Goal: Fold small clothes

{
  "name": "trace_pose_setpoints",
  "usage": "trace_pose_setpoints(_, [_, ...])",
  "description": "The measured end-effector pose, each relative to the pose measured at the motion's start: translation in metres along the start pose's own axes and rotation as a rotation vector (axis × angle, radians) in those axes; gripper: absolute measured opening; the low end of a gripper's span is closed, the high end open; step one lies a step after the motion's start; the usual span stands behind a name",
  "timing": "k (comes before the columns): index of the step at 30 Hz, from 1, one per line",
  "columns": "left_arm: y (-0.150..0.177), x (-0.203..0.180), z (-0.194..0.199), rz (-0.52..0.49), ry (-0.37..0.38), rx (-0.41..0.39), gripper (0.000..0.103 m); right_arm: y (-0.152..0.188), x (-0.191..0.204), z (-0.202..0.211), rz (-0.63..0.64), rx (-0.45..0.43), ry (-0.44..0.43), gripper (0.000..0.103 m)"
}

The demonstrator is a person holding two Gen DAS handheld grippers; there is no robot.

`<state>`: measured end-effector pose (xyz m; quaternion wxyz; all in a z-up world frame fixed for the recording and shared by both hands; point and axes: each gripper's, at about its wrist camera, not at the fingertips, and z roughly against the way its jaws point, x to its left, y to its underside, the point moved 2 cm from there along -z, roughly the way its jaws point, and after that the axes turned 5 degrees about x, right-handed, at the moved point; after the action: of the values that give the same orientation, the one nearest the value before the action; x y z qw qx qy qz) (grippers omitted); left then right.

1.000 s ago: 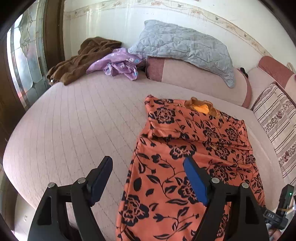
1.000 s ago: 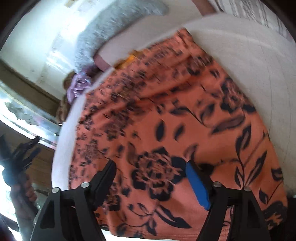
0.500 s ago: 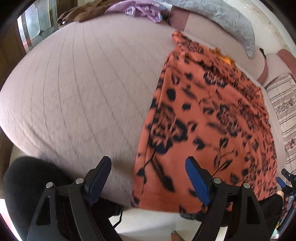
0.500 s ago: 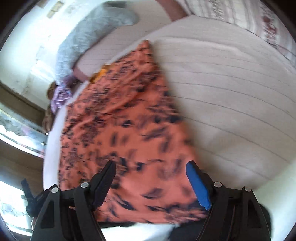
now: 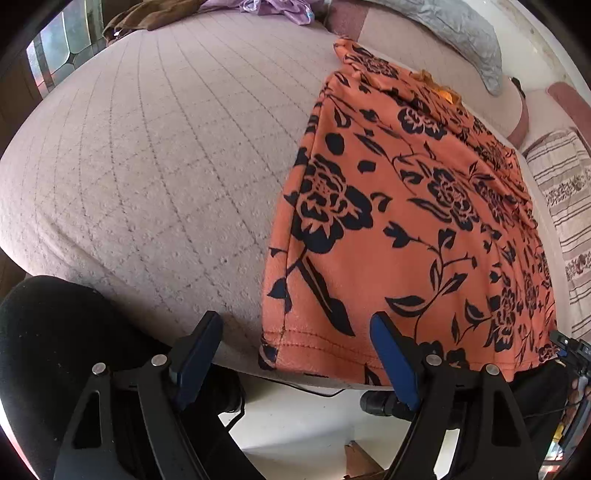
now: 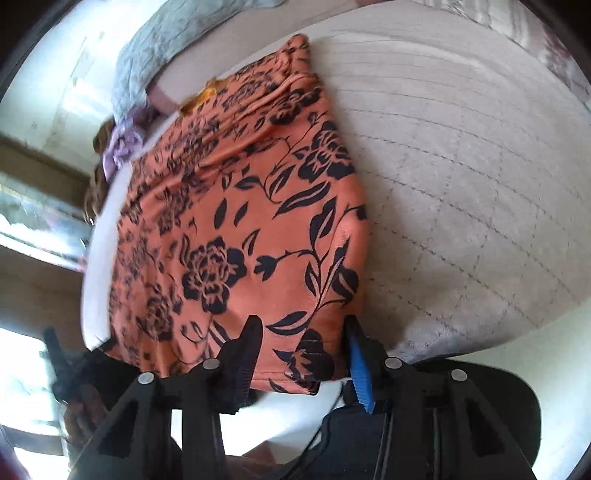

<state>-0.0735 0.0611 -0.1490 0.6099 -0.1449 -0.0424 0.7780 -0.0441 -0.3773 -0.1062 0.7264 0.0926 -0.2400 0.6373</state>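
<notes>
An orange garment with a black flower print (image 5: 399, 206) lies flat on the pale quilted bed (image 5: 155, 155), its hem hanging over the near edge. My left gripper (image 5: 295, 354) is open, with the hem's left corner (image 5: 273, 343) between its fingers, not pinched. In the right wrist view the same garment (image 6: 229, 229) fills the middle. My right gripper (image 6: 303, 354) is open around the hem's right corner (image 6: 314, 365), with a narrower gap than the left.
A grey quilted pillow (image 5: 443, 26), a purple cloth (image 5: 273, 7) and a brown cloth (image 5: 155, 14) lie at the bed's far side. A striped cushion (image 5: 565, 206) is at the right. The white floor (image 5: 303, 424) shows below the bed edge.
Both grippers have dropped from above the garment to its hem at the bed's near edge. The right gripper's gap has narrowed around the hem's right corner.
</notes>
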Motion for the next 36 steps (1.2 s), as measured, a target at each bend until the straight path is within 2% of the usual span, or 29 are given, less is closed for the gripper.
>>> trace_pose_setpoints(1, [-0.003, 0.002, 0.000, -0.004, -0.005, -0.001, 0.081, -0.001, -0.005, -0.008, -0.014, 0.020, 0.039, 0.051])
trace_pose_setpoints(3, [-0.002, 0.001, 0.000, -0.004, -0.022, -0.005, 0.068, -0.002, -0.012, -0.014, -0.048, 0.027, 0.058, 0.057])
trace_pose_setpoints(5, [-0.002, 0.002, 0.000, -0.002, -0.030, -0.007, 0.045, -0.002, -0.010, -0.014, -0.032, 0.027, 0.046, 0.061])
trace_pose_setpoints(6, [-0.002, 0.004, 0.001, -0.004, -0.022, -0.005, 0.039, -0.001, -0.008, -0.014, -0.025, 0.027, 0.051, 0.061])
trace_pose_setpoints(7, [-0.003, 0.005, 0.003, -0.007, -0.004, -0.001, 0.020, 0.000, -0.007, -0.016, -0.009, 0.033, 0.060, 0.059])
trace_pose_setpoints(8, [-0.003, 0.006, 0.005, -0.004, 0.024, 0.006, 0.009, -0.001, -0.007, -0.016, 0.001, 0.039, 0.067, 0.052])
trace_pose_setpoints(9, [-0.004, 0.006, 0.009, 0.010, 0.047, 0.008, 0.008, 0.000, -0.007, -0.016, 0.004, 0.046, 0.082, 0.031])
trace_pose_setpoints(11, [-0.006, 0.002, 0.021, 0.012, 0.069, -0.019, 0.008, -0.002, -0.011, -0.015, -0.012, 0.060, 0.083, 0.016])
trace_pose_setpoints(14, [-0.007, -0.006, 0.028, -0.014, 0.093, -0.042, 0.010, -0.007, -0.017, -0.002, -0.045, 0.042, 0.023, 0.017])
trace_pose_setpoints(16, [-0.009, -0.007, 0.021, -0.029, 0.067, -0.042, 0.011, -0.008, -0.022, -0.004, -0.075, 0.046, 0.018, 0.023])
trace_pose_setpoints(19, [-0.010, -0.006, 0.000, -0.009, 0.031, 0.020, 0.036, -0.009, -0.024, -0.017, -0.072, 0.079, 0.015, 0.028])
trace_pose_setpoints(21, [-0.007, -0.004, 0.000, -0.001, 0.036, -0.004, 0.034, -0.009, -0.021, -0.017, -0.059, 0.080, 0.015, 0.025])
trace_pose_setpoints(22, [-0.007, -0.005, 0.001, -0.011, 0.029, -0.004, 0.007, -0.009, -0.020, -0.017, -0.052, 0.086, 0.022, 0.021])
trace_pose_setpoints(23, [-0.008, -0.004, 0.007, -0.016, 0.047, -0.011, 0.007, -0.008, -0.018, -0.017, -0.045, 0.091, 0.024, 0.008])
trace_pose_setpoints(25, [-0.012, -0.001, 0.028, 0.014, 0.096, -0.063, 0.007, -0.011, -0.013, -0.007, -0.064, 0.067, -0.029, 0.008])
trace_pose_setpoints(28, [-0.021, 0.003, 0.049, 0.027, 0.101, -0.134, 0.007, -0.018, -0.006, 0.022, -0.094, -0.018, -0.131, 0.008])
trace_pose_setpoints(30, [-0.023, 0.009, 0.039, 0.045, 0.094, -0.112, 0.007, -0.023, -0.006, 0.032, -0.111, -0.050, -0.167, 0.008])
trace_pose_setpoints(33, [-0.022, 0.019, 0.000, 0.099, 0.072, 0.025, 0.007, -0.022, -0.018, 0.003, -0.145, 0.023, -0.139, 0.008])
trace_pose_setpoints(35, [-0.024, 0.016, 0.007, 0.101, 0.081, -0.002, 0.007, -0.017, -0.027, -0.014, -0.186, 0.069, -0.133, 0.008])
trace_pose_setpoints(36, [-0.027, 0.013, 0.019, 0.096, 0.104, -0.040, 0.007, -0.018, -0.023, -0.011, -0.179, 0.050, -0.139, 0.008])
